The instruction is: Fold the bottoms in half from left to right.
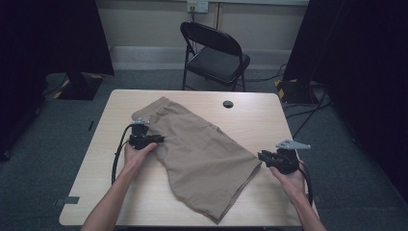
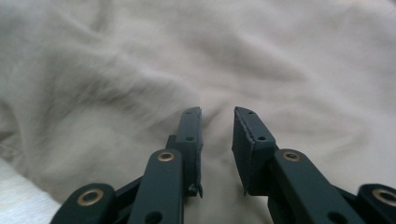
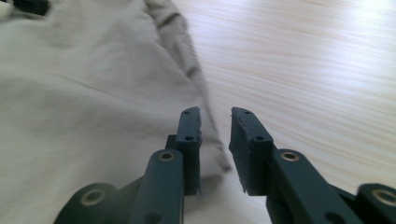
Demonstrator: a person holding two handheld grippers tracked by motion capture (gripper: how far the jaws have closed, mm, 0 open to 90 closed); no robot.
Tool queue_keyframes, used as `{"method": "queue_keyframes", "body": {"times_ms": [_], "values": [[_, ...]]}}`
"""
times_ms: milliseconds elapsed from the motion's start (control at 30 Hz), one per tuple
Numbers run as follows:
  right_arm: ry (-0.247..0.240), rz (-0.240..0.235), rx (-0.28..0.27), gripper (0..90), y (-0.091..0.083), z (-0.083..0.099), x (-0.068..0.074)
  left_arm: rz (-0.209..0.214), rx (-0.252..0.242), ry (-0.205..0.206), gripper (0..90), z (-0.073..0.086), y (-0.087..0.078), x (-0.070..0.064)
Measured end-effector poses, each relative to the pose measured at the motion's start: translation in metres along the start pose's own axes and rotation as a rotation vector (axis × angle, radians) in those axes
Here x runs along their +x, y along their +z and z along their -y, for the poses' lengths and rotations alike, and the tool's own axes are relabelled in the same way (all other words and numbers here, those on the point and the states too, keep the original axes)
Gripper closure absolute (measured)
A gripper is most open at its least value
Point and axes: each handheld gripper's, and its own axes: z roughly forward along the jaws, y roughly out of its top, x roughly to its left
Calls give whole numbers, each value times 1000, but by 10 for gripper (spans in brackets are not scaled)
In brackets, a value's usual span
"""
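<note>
Nearest the person, one pair of tan shorts lies spread on the wooden surface, waistband toward the far left and one leg hem pointing at the near edge. The left claw sits over the left side of the shorts, and in the left gripper view its jaws stand a little apart above rumpled cloth with nothing held between them. The right claw hovers just beside the right leg hem; in the right gripper view its jaws are likewise slightly apart and empty, with the hem edge running right up to the left jaw and bare wood beyond. The step appears to be taking hold of the shorts to fold or straighten them. To do it well, each claw should probably dip low enough to catch a full fold of cloth, not a single thin layer, and close before lifting. Farther off stand one round hole in the surface and one black folding chair.
</note>
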Motion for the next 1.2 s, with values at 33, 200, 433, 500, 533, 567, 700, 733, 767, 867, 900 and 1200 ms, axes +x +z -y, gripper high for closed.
{"method": "queue_keyframes", "body": {"times_ms": [33, 200, 433, 500, 533, 567, 700, 733, 767, 867, 900, 1200], "values": [[-3, -6, -2, 742, 2, -1, 1, 9, -8, 9, 748, -2, -3, -3], [-34, -52, 21, 755, 27, -7, 10, 68, 25, 64, 761, 4, -17, -32], [-73, -79, 49, 804, 59, -15, 24, 116, 35, 121, 709, 23, -23, -61], [-88, -77, 71, 806, 67, -14, 27, 143, 45, 100, 683, 25, -15, -57], [-93, -71, 84, 805, 71, -13, 28, 160, 53, 76, 677, 27, -10, -55], [-96, -59, 97, 805, 75, -11, 28, 156, 63, 63, 673, 28, -6, -53], [-98, -55, 141, 807, 79, -4, 27, 117, 88, 98, 664, 30, 2, -53], [-78, -58, 140, 810, 78, -3, 26, 109, 87, 96, 663, 30, 2, -53], [-66, -61, 138, 808, 77, -1, 26, 106, 92, 103, 655, 29, 2, -53], [-79, -66, 149, 812, 73, 1, 30, 81, 86, 102, 625, 27, 3, -51], [-84, -73, 153, 812, 72, 2, 32, 75, 79, 94, 629, 27, 3, -49], [-134, -159, 189, 815, 59, 13, 67, 39, 50, 105, 652, 26, 1, -39]]}}
